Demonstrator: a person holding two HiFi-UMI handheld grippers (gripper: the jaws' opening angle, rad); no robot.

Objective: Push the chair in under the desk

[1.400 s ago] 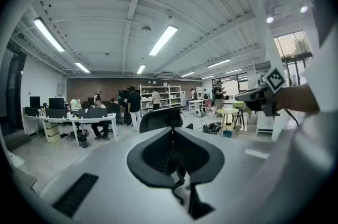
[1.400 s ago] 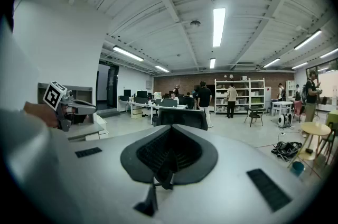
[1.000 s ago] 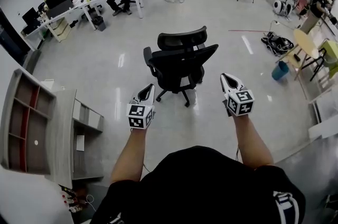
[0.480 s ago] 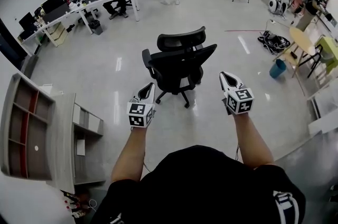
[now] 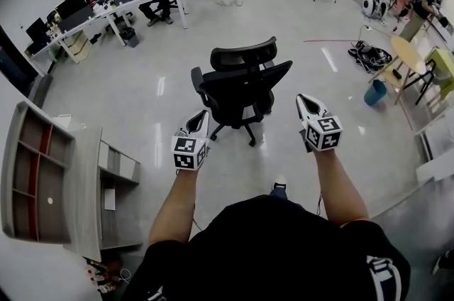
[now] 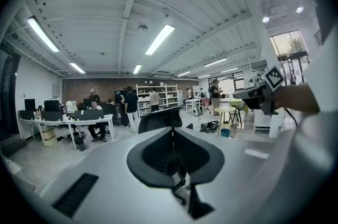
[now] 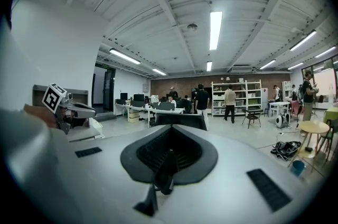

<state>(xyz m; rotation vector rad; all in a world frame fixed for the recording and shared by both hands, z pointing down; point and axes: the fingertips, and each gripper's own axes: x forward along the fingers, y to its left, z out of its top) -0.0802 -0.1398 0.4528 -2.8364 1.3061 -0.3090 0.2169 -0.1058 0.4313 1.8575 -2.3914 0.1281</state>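
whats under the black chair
Under the black chair only its own wheeled base shows, on the glossy grey floor. The seat covers the base's middle and the floor right below it, so that patch cannot be seen.

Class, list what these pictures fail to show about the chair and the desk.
- Wheels of the chair: head view, mostly hidden under its seat.
- Space under the desk: head view, largely covered by its top.
- Chair, left gripper view: only the backrest top shows above the left gripper.
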